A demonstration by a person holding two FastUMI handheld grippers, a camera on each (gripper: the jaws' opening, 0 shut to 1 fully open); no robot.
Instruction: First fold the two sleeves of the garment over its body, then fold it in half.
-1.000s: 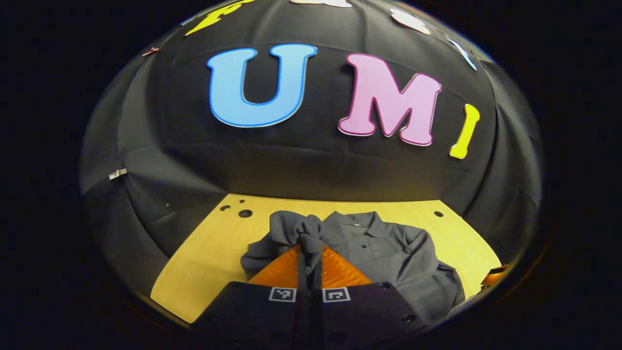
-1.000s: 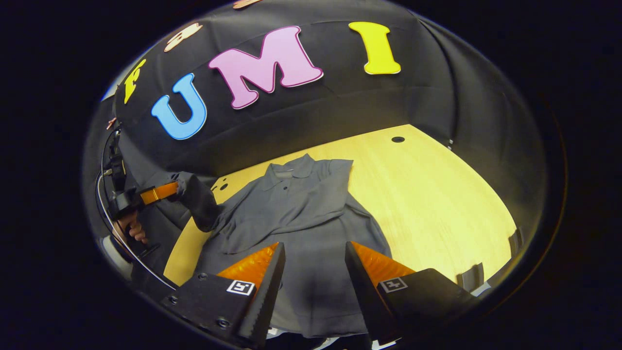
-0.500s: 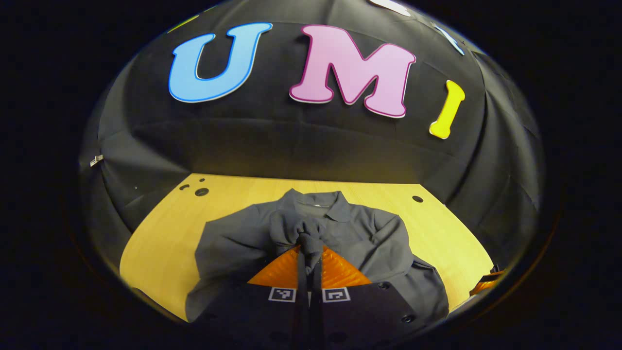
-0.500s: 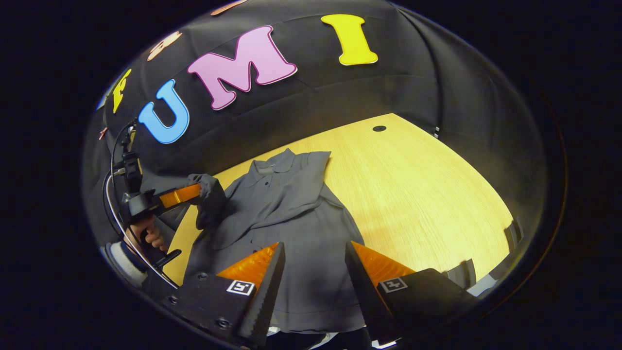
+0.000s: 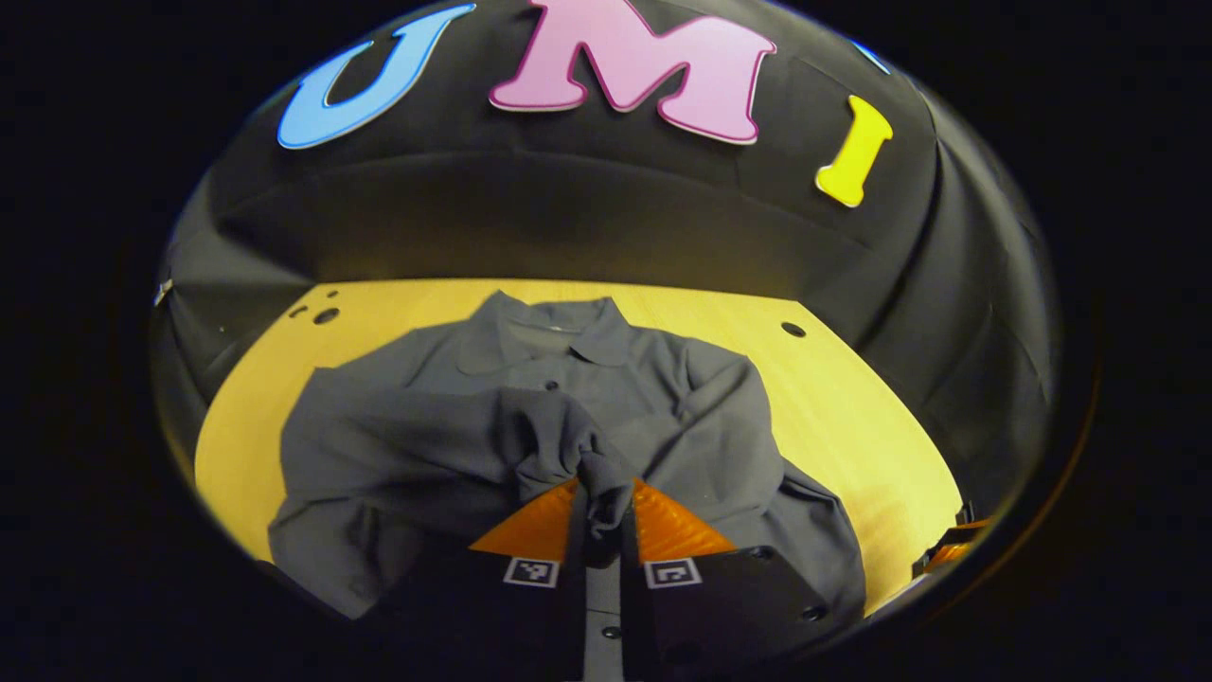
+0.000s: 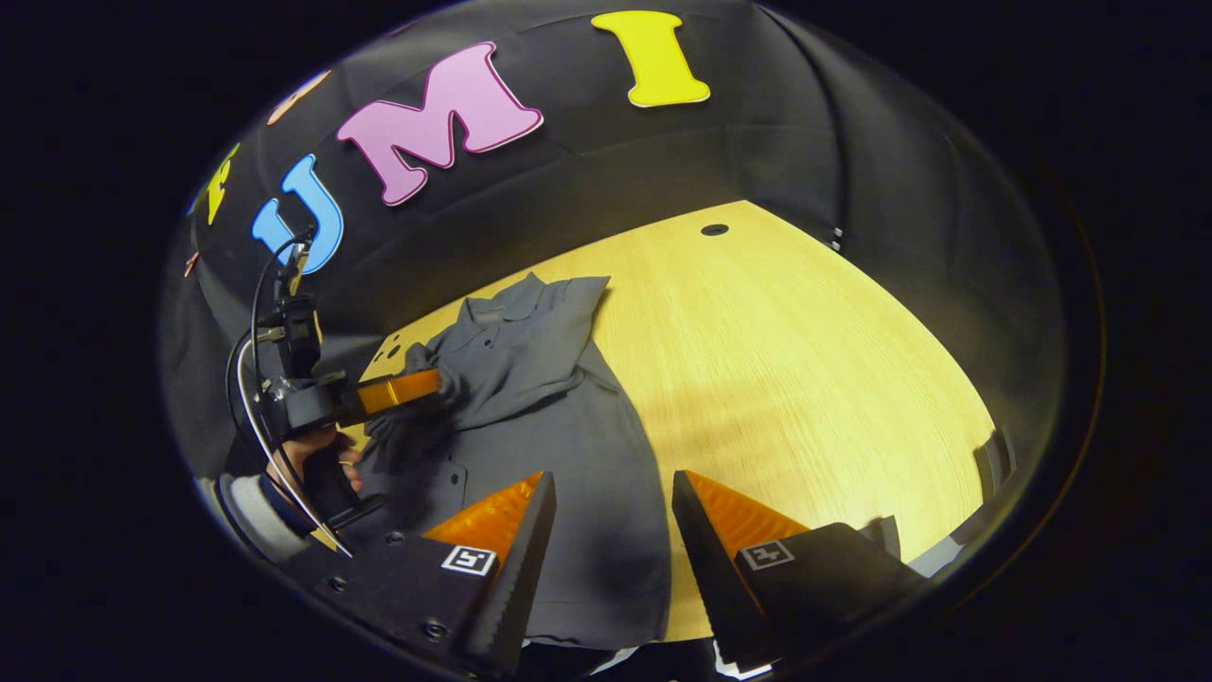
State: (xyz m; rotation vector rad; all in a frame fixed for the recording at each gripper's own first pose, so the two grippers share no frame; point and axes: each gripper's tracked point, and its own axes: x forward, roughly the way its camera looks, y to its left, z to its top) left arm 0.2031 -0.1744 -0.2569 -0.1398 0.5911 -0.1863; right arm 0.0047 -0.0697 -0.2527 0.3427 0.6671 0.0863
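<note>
Left claw (image 5: 603,507) pinched closed on gray shirt (image 5: 663,426) sleeve (image 5: 530,440) over its body; right claw (image 6: 611,530) wide open, holding nothing, above table (image 6: 805,360).

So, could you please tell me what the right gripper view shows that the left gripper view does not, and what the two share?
Right gripper view alone: the person's hand holding the left claw from the side, plus its cable, and the right claw with its fingers spread above the shirt's lower part.

Left gripper view alone: the pinch up close, the left claw's fingers pressed on the bunched sleeve over the shirt's front.

Shared: the grey shirt on the wooden table, its other sleeve already folded across the body.
</note>
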